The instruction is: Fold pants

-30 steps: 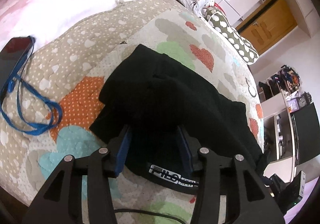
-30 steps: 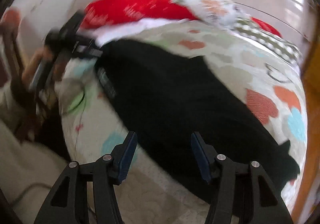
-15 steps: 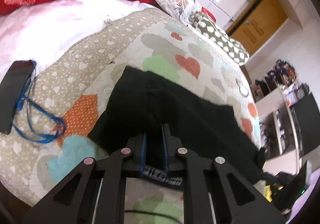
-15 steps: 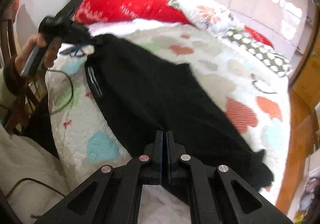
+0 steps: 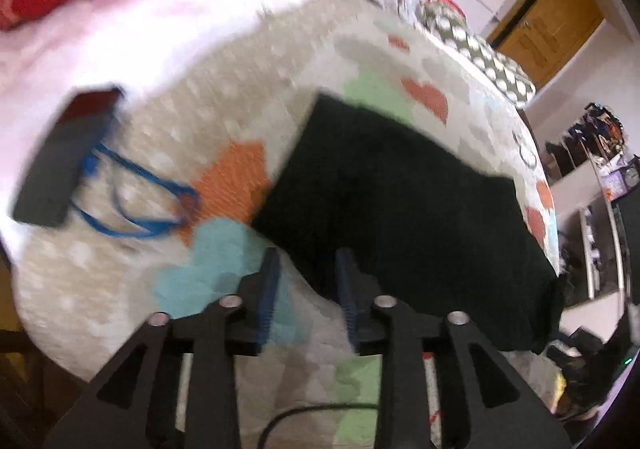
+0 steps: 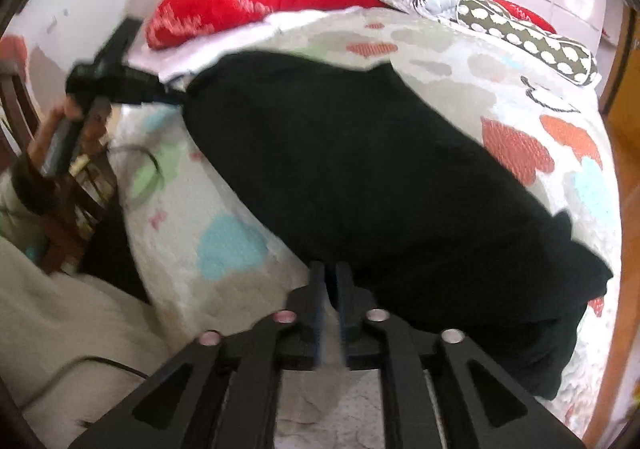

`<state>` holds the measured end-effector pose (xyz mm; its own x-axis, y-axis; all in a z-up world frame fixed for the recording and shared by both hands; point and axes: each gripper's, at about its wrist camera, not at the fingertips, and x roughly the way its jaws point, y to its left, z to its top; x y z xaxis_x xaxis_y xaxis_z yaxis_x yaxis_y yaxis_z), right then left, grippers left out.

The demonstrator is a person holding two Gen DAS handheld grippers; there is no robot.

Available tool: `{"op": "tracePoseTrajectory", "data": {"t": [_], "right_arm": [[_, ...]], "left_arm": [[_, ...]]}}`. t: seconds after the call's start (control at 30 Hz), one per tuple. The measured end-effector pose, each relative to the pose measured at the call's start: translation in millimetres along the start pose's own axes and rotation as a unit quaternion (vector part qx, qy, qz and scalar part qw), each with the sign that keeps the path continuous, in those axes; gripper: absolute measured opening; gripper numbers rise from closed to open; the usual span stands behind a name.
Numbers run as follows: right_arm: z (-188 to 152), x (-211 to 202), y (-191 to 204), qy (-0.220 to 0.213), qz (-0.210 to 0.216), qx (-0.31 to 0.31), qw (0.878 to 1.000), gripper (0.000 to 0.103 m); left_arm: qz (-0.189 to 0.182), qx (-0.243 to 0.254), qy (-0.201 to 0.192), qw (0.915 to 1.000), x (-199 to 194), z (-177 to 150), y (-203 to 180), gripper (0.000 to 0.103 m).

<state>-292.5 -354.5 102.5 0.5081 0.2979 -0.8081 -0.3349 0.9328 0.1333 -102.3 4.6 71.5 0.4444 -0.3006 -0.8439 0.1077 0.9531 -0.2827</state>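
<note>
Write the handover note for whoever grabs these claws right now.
Left claw: opening, nothing between its pads, at the near edge of the black pants.
Right claw: opening, narrow gap, nothing clearly gripped, at the pants' near edge.
Pants lie folded lengthwise into one long strip on the heart-print quilt.
Phone with blue cord lies to the left.
Left: fold the strip crosswise, then smooth.

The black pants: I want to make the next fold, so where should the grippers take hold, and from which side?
Probably grip the black pants along their near long edge, coming from the bed's near side: that edge lies flat on the quilt just beyond the left gripper and right gripper, whose jaws are opening.
</note>
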Motion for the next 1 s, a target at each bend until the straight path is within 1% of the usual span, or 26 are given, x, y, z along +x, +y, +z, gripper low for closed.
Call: {"op": "tracePoseTrajectory", "data": {"t": [0.03,0.07,0.1,0.17,0.23,0.27,0.3,0.37,0.4,0.47,0.5,0.53,0.57,0.6,0.67,0.7,0.73,0.77,0.83,0.87,0.93,0.97,1.0], "right_arm": [[7,-4,-1,-0.013,0.003,0.002,1.000,0.043],[16,-6,-1,-0.026,0.007,0.003,1.000,0.045],[28,-7,-2,-0.041,0.006,0.003,0.999,0.046],[51,0,-4,-0.063,-0.017,0.002,0.998,0.047],[78,17,-10,-0.078,-0.046,0.016,0.996,0.047],[89,27,-15,-0.083,-0.053,0.024,0.995,0.047],[101,40,-19,-0.087,-0.061,0.027,0.994,0.047],[121,71,-28,-0.078,-0.079,0.034,0.993,0.047],[131,90,-33,-0.069,-0.073,0.043,0.994,0.046],[141,113,-40,-0.057,-0.070,0.048,0.995,0.045],[145,126,-42,-0.048,-0.074,0.047,0.995,0.038],[149,139,-46,-0.037,-0.079,0.043,0.995,0.027],[152,150,-50,-0.023,-0.084,0.042,0.995,0.001],[152,155,-54,-0.020,-0.085,0.047,0.995,0.002],[155,153,-66,-0.037,-0.077,0.073,0.994,0.002],[156,151,-69,-0.047,-0.080,0.081,0.992,0.002],[157,153,-72,-0.053,-0.093,0.083,0.991,0.001],[155,159,-74,-0.050,-0.100,0.088,0.990,0.001],[152,176,-79,-0.028,-0.092,0.101,0.990,0.001],[151,176,-78,-0.031,-0.094,0.100,0.990,0.001],[151,164,-77,-0.040,-0.094,0.106,0.989,0.004],[150,152,-77,-0.042,-0.092,0.117,0.988,0.007],[148,142,-76,-0.044,-0.088,0.124,0.987,0.015]], "left_arm": [[0.005,-0.001,-0.015,0.9999,-8,5,1,0.043],[0.005,-0.001,-0.030,0.9995,-18,8,2,0.048],[0.003,0.003,-0.040,0.9992,-24,12,0,0.049],[-0.004,0.018,-0.048,0.9987,-29,17,-6,0.053],[-0.007,0.030,-0.050,0.9983,-25,20,-15,0.054],[-0.009,0.037,-0.045,0.9983,-18,21,-20,0.054],[-0.012,0.042,-0.040,0.9982,-11,21,-25,0.054],[-0.010,0.047,-0.029,0.9984,8,22,-34,0.054],[-0.007,0.049,-0.024,0.9985,15,22,-38,0.053],[0.003,0.059,-0.023,0.9980,28,22,-44,0.054],[0.012,0.064,-0.024,0.9976,33,21,-46,0.054],[0.020,0.069,-0.022,0.9972,38,21,-47,0.054],[0.025,0.071,-0.018,0.9970,44,21,-47,0.054],[0.028,0.071,-0.015,0.9970,48,21,-46,0.053],[0.034,0.067,-0.017,0.9970,54,23,-42,0.054],[0.037,0.066,-0.019,0.9969,56,23,-40,0.055],[0.041,0.065,-0.018,0.9969,60,23,-39,0.058],[0.044,0.066,-0.018,0.9967,63,22,-39,0.059],[0.055,0.074,-0.023,0.9955,63,21,-43,0.060],[0.057,0.075,-0.025,0.9953,62,21,-45,0.060],[0.056,0.073,-0.027,0.9954,56,21,-47,0.060],[0.048,0.070,-0.030,0.9960,49,21,-50,0.060],[0.038,0.070,-0.037,0.9962,43,22,-53,0.060]]}}
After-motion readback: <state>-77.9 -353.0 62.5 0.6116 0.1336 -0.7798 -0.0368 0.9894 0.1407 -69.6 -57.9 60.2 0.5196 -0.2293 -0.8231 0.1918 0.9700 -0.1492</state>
